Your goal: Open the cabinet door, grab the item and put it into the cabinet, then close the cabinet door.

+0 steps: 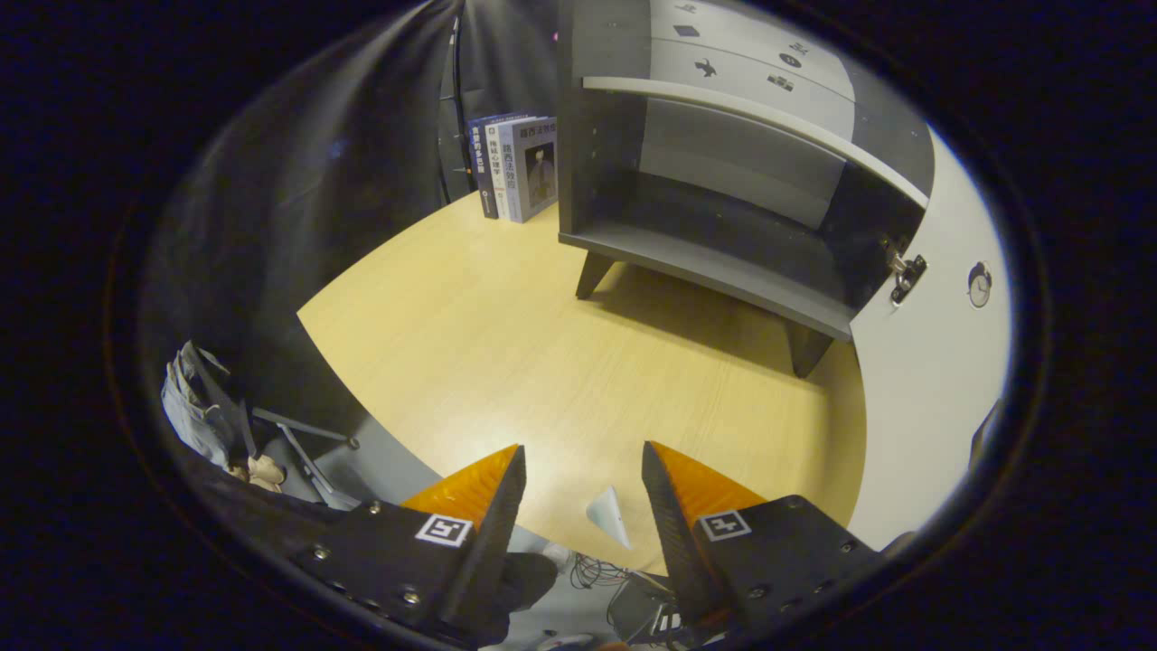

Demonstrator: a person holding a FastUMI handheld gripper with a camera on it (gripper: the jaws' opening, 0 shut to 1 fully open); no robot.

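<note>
Hovering over the near edge of the pale wooden bench [506,362], the claw [583,470] is standing spread with nothing between its fingers. Beyond them, the dark grey cabinet [705,262] is sitting with its white door [931,380] swung open, interior bare. Upright books [517,167] are standing just left of it.

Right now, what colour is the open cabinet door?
White, seen best in the gripper view: cabinet door swung open; tongs open, empty.

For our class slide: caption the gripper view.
Open gripper above table, facing cabinet with door open; books beside it.
</note>
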